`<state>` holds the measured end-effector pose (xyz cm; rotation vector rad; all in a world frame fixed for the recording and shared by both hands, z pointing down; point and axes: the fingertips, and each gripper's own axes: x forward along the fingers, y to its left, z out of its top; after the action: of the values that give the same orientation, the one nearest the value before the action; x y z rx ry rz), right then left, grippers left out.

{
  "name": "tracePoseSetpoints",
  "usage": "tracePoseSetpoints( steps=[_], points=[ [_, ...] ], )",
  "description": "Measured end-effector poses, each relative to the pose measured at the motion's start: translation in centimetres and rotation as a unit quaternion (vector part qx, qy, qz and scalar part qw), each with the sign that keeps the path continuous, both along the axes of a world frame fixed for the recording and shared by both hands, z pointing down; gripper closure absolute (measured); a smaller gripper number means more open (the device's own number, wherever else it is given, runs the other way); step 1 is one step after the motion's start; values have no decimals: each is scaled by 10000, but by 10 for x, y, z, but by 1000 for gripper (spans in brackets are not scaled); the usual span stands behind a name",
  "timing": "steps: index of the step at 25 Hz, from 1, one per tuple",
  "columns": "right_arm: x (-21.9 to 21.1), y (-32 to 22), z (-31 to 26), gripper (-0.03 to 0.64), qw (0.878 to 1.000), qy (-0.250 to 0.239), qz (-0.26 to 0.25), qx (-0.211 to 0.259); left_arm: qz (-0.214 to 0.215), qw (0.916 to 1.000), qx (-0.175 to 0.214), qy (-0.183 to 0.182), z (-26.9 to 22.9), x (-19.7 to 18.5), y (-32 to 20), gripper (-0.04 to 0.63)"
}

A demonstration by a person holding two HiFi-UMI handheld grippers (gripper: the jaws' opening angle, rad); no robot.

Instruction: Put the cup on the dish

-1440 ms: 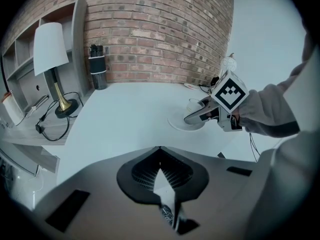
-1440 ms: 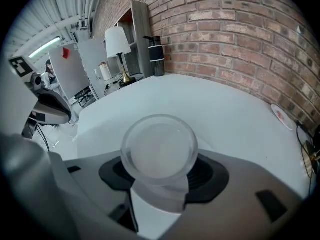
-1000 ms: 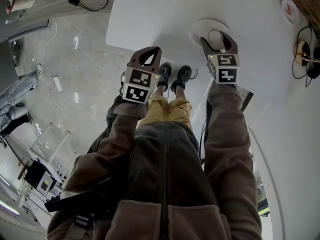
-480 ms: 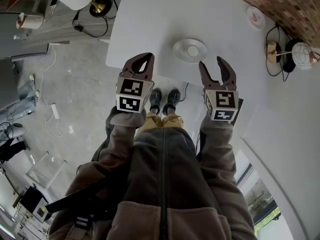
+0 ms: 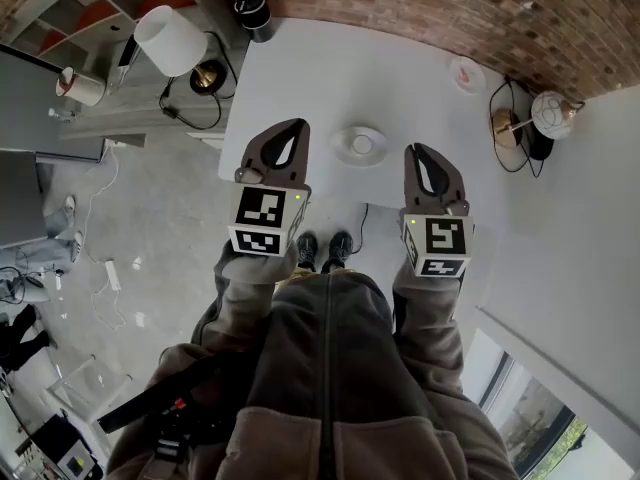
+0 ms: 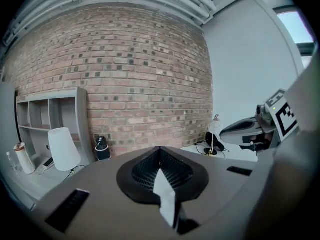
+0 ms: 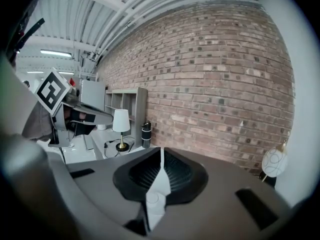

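Nearest in, both grippers are held up in front of the person, over the front edge of the table [image 5: 420, 78], and neither one is carrying a thing. The left gripper [image 5: 298, 128] has its jaws pressed together at the tips; its own view shows only a sliver of white tabletop through the slot behind them. The right gripper [image 5: 416, 152] has just been closing its jaws, and they meet at the tips as well, with nothing caught between them.

Just beyond, in the gap between the two, there it is: the cup [image 5: 362, 143] sits in the middle of the dish [image 5: 340, 151], upright as far as this small view lets me say. Both stand on the white table near its front edge, and each gripper is apart from the dish, one to either side, touching neither dish nor cup.

My call is that the job looks done. The cup is on the dish and let go, and all that seems left is to draw the grippers away. Whether the cup sits flat and dead centre is too small to tell from here.

Further back a little round plate [image 5: 466, 75] lies on the table; off its far left corner stand a white-shaded lamp [image 5: 170, 40] and a dark bottle [image 5: 250, 6]; behind it all runs the brick wall [image 5: 440, 8].
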<state>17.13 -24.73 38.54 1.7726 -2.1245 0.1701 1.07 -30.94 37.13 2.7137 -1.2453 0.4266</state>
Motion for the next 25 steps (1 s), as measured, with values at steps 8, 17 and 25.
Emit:
tracePoseSetpoints(
  steps=[8,17,25],
  points=[
    [3,0,-62,614,9988,-178,53,458,-7,9990,390,198,-55,4,0,589],
    [1,-16,-126,614,9953,-42,-107,962,315,9937,997,404,-116,28,1,589],
    [3,-18,-170,614,9889,-15,-119,1479,369,9868,1482,531,-159,35,4,589]
  ],
)
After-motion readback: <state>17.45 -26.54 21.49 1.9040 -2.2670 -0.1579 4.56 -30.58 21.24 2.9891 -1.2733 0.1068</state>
